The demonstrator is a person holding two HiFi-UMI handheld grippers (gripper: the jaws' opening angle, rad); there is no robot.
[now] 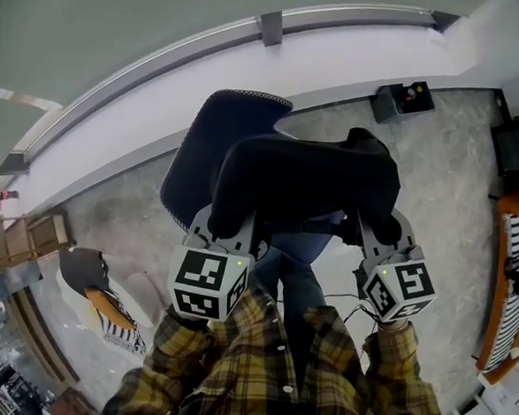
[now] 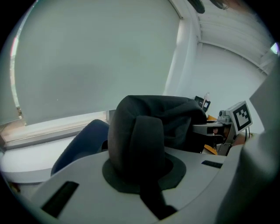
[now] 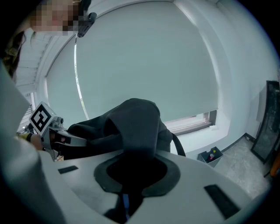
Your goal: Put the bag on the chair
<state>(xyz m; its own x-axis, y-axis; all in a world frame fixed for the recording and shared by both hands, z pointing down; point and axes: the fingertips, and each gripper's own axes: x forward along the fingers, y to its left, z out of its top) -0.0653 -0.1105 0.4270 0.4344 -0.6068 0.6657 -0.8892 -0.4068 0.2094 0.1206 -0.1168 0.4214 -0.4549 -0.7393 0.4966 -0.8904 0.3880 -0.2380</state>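
Head view: black bag, mid-frame between left gripper and right gripper, only partly overlaps the navy chair; released now, it could slide off.
Left gripper view: fingers narrow, pinching bag fabric.
Right gripper view: same; folds might slip.

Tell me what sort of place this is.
Probably an office or workroom: a wide pale roller blind drawn down, a long white sill along the wall, a speckled grey floor, and a dark blue chair.
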